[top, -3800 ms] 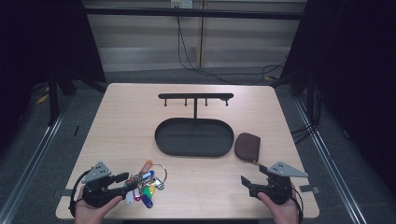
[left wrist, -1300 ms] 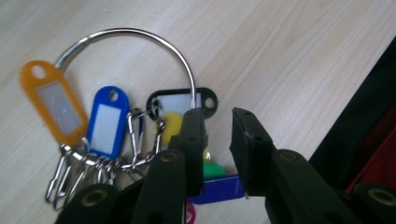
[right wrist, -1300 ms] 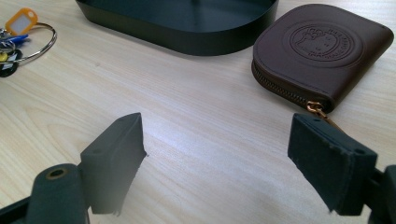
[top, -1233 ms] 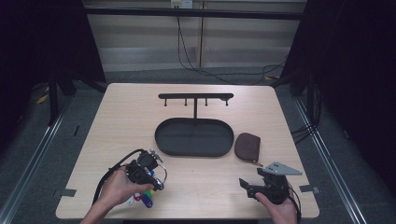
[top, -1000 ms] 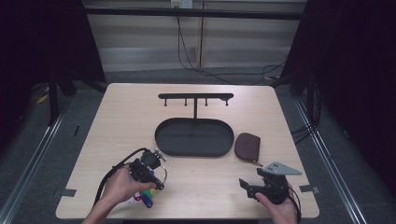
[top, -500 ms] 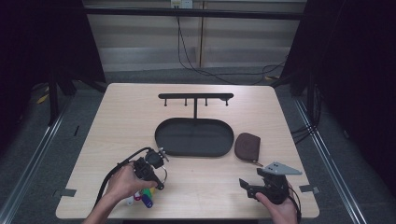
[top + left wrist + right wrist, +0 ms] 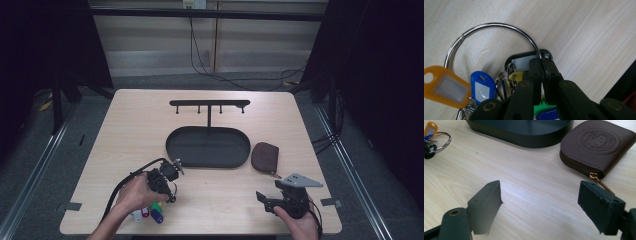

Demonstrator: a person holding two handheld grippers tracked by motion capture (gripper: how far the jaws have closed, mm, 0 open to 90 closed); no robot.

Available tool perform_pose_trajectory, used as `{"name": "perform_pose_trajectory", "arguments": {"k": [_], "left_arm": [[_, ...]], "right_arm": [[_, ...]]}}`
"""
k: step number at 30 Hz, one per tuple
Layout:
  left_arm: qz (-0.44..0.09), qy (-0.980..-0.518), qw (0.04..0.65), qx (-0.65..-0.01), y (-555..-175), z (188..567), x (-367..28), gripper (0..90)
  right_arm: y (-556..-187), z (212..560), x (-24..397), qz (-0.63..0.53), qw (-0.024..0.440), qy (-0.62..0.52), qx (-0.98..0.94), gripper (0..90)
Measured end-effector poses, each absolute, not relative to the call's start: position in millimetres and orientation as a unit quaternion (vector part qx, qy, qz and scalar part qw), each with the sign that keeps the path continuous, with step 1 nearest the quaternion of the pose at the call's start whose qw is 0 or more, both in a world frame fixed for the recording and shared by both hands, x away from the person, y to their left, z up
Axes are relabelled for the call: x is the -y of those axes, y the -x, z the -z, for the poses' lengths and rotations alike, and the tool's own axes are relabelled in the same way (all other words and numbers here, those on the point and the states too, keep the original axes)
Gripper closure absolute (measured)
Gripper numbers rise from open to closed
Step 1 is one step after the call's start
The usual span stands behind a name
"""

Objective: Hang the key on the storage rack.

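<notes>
A large metal key ring carries several coloured tags, among them an orange tag and a blue tag. My left gripper is shut on the ring's wire at its right side. In the high view that left gripper sits at the table's front left, with the tags trailing under the hand. My right gripper stands open over bare wood at the front right. A brown zip pouch lies just beyond its right jaw.
A black oval tray with an upright hook rack stands mid-table, close to the left gripper's far side. The pouch lies right of the tray. The wooden table has free room at left and back.
My left gripper moved in from the front-left corner onto the key ring and closed on it, then shifted slightly toward the tray. The right gripper stayed put.
</notes>
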State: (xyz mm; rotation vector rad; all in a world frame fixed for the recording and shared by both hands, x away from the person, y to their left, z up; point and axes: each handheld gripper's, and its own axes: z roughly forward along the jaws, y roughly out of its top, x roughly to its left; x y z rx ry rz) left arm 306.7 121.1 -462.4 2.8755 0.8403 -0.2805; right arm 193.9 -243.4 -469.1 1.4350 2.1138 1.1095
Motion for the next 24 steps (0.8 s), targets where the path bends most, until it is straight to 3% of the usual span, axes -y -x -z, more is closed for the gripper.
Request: {"name": "perform_pose_trajectory", "arguments": {"k": [10,24], "left_arm": [[0.139,-0.941,0.088,-0.295,-316,466,-130,87.0],[0.136,-0.940,0.104,-0.294,-317,450,-134,87.0]], "right_arm": [[-195,469,245,-0.392,0.178,-0.509,-0.746,18.8],[-195,470,246,-0.390,0.179,-0.510,-0.745,18.8]]}}
